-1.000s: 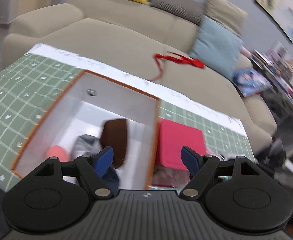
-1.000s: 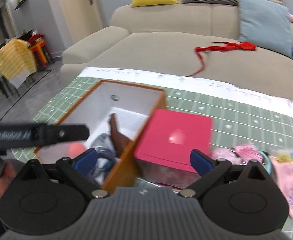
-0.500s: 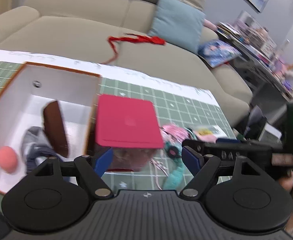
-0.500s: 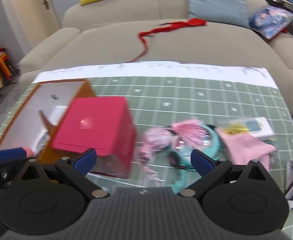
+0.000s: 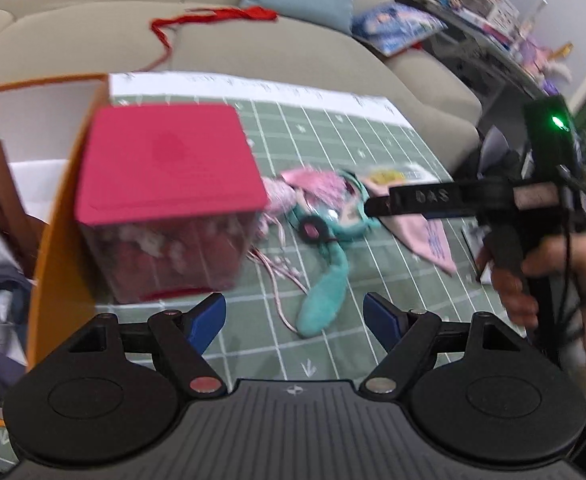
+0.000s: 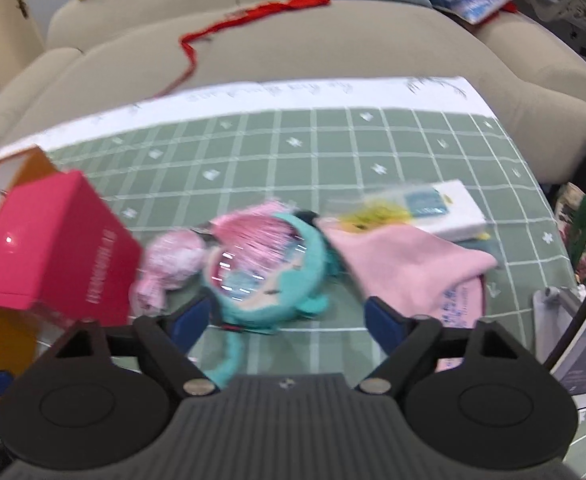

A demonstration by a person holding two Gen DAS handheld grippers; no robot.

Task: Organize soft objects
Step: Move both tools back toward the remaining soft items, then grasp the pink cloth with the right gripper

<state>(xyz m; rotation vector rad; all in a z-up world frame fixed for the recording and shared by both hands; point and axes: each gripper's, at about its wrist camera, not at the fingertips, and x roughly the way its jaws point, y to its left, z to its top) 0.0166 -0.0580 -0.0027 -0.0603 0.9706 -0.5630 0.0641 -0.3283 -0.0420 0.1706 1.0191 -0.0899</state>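
Observation:
A teal plush doll point(image 6: 261, 280) with pink hair lies on the green checked mat point(image 6: 333, 148). A fluffy pink pompom point(image 6: 173, 256) lies to its left and a pink cloth point(image 6: 405, 272) to its right. My right gripper point(image 6: 289, 320) hangs just over the doll. Its jaws are closing with the doll's body between the fingertips, and the pads do not press on it. My left gripper point(image 5: 295, 314) is open above the doll's teal tail point(image 5: 325, 292) and holds nothing. An orange box point(image 5: 61, 240) with a white inside holds clothes at the left.
A clear box with a pink lid point(image 5: 165, 168) stands against the orange box. A white packet point(image 6: 445, 208) lies behind the pink cloth. A beige sofa point(image 6: 333, 48) with a red ribbon point(image 6: 249, 16) runs behind the table. A hand point(image 5: 533, 272) holds the right tool.
Both views have swung from the orange box rightward to the soft toys, and both grippers have sunk closer to the mat. The right jaws have narrowed a little.

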